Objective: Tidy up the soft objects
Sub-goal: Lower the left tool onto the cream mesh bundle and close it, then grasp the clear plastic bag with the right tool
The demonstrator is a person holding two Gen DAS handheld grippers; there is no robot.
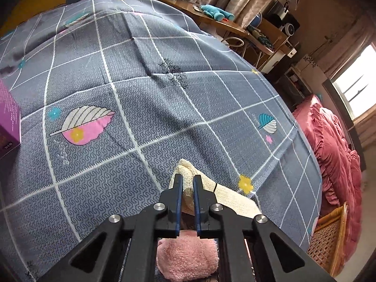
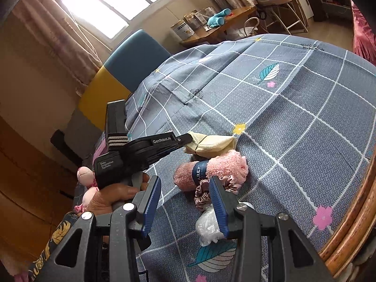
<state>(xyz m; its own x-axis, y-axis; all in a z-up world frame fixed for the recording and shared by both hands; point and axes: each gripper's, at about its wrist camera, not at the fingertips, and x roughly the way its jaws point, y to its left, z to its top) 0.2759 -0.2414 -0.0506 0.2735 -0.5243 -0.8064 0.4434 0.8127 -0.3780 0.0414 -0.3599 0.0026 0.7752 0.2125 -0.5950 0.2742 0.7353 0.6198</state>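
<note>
— So, what's your left gripper [image 1: 188, 183] got?
— My fingers pinch a cream cloth [image 1: 225, 195]: waffle weave, folded flat, one corner poking past my tips. A rolled pink towel [image 1: 188, 260] lies under my knuckles.
— And the right gripper [image 2: 188, 202]?
— Fingers spread, holding nothing. That towel [image 2: 211, 169], fuzzy with a blue band, sits just ahead of them, beside a satin scrunchie [image 2: 204, 195].

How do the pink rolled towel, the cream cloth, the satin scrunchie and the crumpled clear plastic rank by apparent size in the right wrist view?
1. Pink rolled towel, clearly largest.
2. Cream cloth, partly covered by the left tongs.
3 and 4. Satin scrunchie and crumpled clear plastic: not ranked, both partly hidden behind a finger and look alike.
</note>
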